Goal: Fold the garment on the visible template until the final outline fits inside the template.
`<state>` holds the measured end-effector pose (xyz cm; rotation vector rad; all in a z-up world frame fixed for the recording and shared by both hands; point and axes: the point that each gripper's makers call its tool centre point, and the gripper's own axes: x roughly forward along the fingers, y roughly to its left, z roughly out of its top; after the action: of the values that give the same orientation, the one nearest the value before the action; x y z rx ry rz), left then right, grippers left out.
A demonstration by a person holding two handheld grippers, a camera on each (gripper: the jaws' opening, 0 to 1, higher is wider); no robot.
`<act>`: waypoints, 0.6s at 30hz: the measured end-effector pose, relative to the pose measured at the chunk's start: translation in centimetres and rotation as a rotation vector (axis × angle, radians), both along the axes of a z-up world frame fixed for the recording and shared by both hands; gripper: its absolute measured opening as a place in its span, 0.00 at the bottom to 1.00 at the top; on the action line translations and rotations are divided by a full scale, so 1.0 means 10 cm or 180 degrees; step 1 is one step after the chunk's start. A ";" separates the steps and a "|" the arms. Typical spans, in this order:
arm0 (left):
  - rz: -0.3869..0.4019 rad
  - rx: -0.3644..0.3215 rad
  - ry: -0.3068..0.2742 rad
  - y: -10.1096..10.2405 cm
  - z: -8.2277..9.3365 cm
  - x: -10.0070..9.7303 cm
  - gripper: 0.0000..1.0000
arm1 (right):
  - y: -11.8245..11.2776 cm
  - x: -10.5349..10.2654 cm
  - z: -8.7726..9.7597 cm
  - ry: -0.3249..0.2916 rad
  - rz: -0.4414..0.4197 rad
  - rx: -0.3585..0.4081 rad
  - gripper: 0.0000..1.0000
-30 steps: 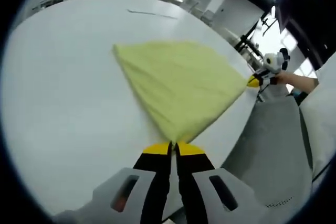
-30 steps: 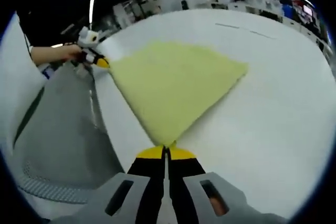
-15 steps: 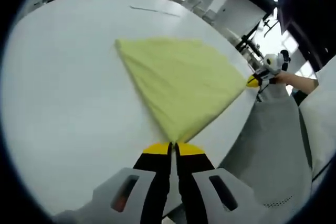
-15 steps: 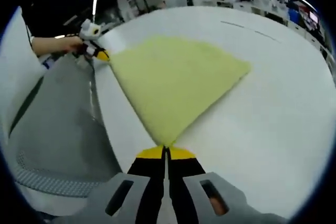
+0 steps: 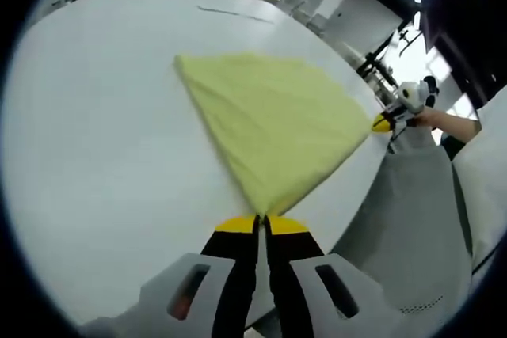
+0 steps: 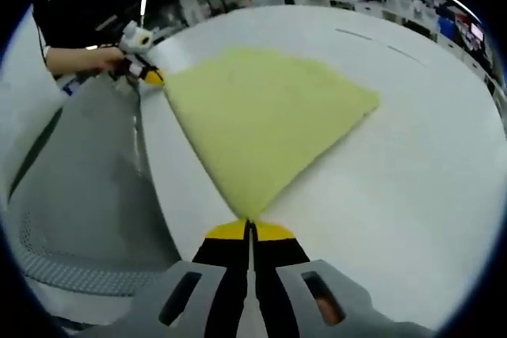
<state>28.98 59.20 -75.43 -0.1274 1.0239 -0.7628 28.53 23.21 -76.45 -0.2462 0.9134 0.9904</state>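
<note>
Both views close, facing inward over one garment (image 5: 273,128).

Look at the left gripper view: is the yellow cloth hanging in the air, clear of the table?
No. The yellow cloth lies spread flat on the white table, one corner pinched in the closed left tool.

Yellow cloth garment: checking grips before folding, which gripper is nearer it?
Neither: the left gripper is shut on one corner of the yellow cloth garment, the right gripper on the adjacent corner.
</note>
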 end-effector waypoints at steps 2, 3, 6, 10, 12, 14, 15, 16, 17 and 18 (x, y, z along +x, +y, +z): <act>0.0016 -0.0002 0.0008 0.00 -0.01 0.00 0.00 | -0.01 -0.01 -0.01 0.0010 -0.0008 -0.0006 0.01; 0.0021 -0.0002 0.0013 0.00 -0.01 0.00 0.00 | -0.02 -0.01 -0.01 0.0011 -0.0014 -0.0026 0.01; 0.0023 0.0005 0.0023 0.01 -0.01 0.00 0.00 | -0.09 -0.02 0.00 0.0011 -0.0092 -0.0078 0.01; 0.0010 0.0055 0.0053 0.03 -0.03 -0.01 0.01 | -0.15 -0.04 0.02 0.0030 -0.0192 -0.0036 0.01; -0.0005 0.0089 0.0060 0.06 -0.03 -0.03 0.00 | -0.17 -0.05 0.03 0.0022 -0.0221 -0.0030 0.01; 0.0013 0.0184 0.0042 0.12 -0.05 -0.02 0.00 | -0.18 -0.04 0.04 0.0016 -0.0264 -0.0015 0.01; 0.0040 0.0177 0.0046 0.14 -0.03 -0.02 0.00 | -0.18 -0.04 0.04 0.0011 -0.0293 0.0002 0.01; 0.0054 0.0167 0.0047 0.15 -0.03 -0.02 0.00 | -0.18 -0.04 0.05 0.0011 -0.0316 0.0016 0.01; 0.0087 0.0148 0.0037 0.16 0.00 -0.01 0.00 | -0.19 -0.03 0.06 -0.0002 -0.0348 0.0034 0.01; 0.0115 0.0131 0.0018 0.17 0.03 0.01 0.00 | -0.19 -0.03 0.06 -0.0011 -0.0361 0.0040 0.01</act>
<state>29.04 60.90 -75.18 -0.1124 1.0394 -0.7086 28.21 21.27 -75.80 -0.1834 0.9080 0.8906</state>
